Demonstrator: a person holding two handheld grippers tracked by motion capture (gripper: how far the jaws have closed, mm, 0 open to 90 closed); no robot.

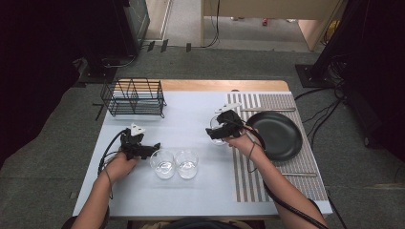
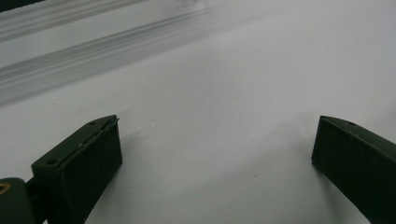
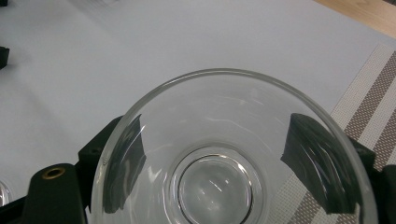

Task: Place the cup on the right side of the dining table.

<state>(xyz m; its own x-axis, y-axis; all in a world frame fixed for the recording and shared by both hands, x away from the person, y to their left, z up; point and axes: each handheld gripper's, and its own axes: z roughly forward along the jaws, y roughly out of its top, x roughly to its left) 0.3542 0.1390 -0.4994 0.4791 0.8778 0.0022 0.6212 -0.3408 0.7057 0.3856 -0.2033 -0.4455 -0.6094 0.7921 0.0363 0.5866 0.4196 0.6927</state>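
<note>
Right gripper (image 1: 220, 134), at centre right of the high view, clamped on both sides of an upright glass bowl (image 3: 233, 154) at the striped placemat's (image 1: 286, 181) left edge; left gripper (image 1: 152, 149), jaws apart and empty, just left of two glasses (image 1: 175, 164).

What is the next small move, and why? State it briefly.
Probably carry the glass left and set it beside the two glasses. The right gripper is shut on it at the mat's edge, and the left gripper stands open and empty near that pair.
</note>
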